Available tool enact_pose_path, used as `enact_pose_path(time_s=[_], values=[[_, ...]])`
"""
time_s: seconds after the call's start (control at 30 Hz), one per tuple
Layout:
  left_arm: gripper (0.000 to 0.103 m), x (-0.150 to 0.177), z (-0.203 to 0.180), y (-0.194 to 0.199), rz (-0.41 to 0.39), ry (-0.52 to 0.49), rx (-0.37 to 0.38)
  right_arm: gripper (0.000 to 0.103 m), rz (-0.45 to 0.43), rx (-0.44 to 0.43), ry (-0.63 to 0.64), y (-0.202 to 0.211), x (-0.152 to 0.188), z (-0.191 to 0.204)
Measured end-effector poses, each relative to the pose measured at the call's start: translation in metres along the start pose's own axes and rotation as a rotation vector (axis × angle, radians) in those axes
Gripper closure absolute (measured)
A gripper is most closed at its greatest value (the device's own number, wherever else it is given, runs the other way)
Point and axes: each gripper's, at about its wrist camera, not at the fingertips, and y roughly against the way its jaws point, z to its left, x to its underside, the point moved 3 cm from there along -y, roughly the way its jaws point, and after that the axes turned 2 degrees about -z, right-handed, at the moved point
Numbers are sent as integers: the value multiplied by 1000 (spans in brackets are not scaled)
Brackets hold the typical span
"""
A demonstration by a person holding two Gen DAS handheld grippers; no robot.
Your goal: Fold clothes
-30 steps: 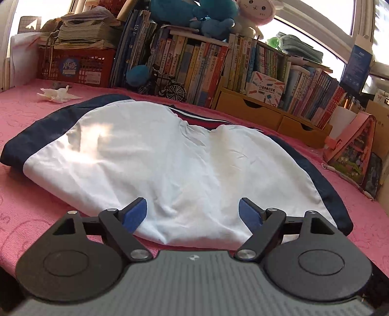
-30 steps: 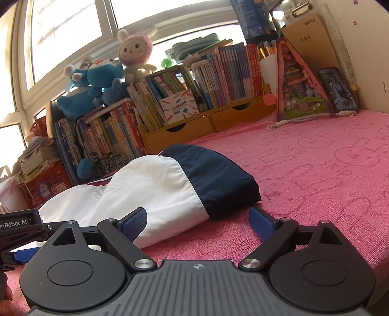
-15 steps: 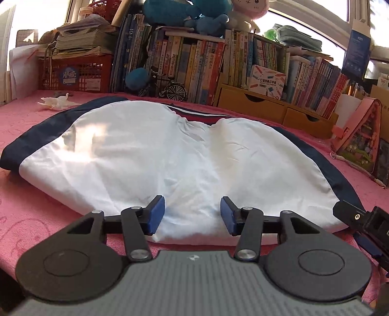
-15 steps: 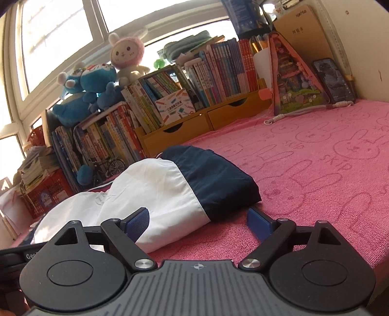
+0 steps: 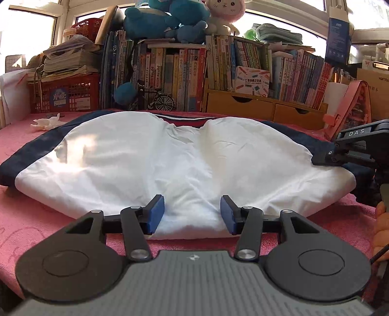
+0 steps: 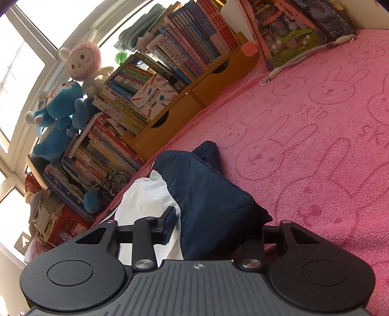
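Left wrist: left claw [image 5: 192,214] half-open over garment [image 5: 155,165] hem; right claw [image 6: 209,226] straddles sleeve.

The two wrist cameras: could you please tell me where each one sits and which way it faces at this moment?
Left wrist: low at the near hem of the white and navy garment, facing the bookshelf; shows the left gripper, open, and the right gripper at the right edge.
Right wrist: rolled sideways at the garment's navy end, facing across the pink towel; one finger visible, the other hidden by cloth.
Shared: garment, bookshelf, pink plush rabbit.

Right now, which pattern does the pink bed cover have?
Rabbit outlines with "SKIP", on the pink cover; right wrist view.
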Motion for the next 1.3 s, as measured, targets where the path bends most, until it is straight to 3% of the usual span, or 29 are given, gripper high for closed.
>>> enact_pose_path(time_s=[0.03,0.13,0.2,0.27,0.3,0.43,0.57,0.63,0.7,0.8,0.93,1.03,1.17,1.3], values=[[53,0,2,0,-1,6,14,76,-8,-5,42,1,-3,9],[51,-4,27,3,16,138,155,79,-60,-37,256,14,-9,60],[51,-7,71,8,40,392,282,80,-90,-88,401,20,-7,104],[50,-9,125,23,-34,671,358,80,-103,-159,537,23,4,151],[48,-12,151,32,-79,736,358,80,-103,-199,598,22,13,173],[39,-22,222,64,-186,803,287,79,-32,-373,786,5,76,245],[28,-19,249,76,-220,862,292,64,71,-433,954,-11,146,274],[24,-19,246,70,-202,866,303,49,72,-422,997,0,163,268],[24,-19,236,58,-164,867,336,26,27,-381,1039,17,172,255],[23,-18,216,40,-104,879,410,18,-50,-276,1082,43,174,227],[17,-16,186,22,-37,861,475,17,-67,-132,1046,56,176,190],[12,-20,172,16,-44,808,432,17,-40,-72,980,55,175,171],[1,-28,159,3,-81,797,379,17,-17,-60,849,48,168,156],[2,-35,144,-11,-81,734,310,17,37,-60,684,35,160,144]])
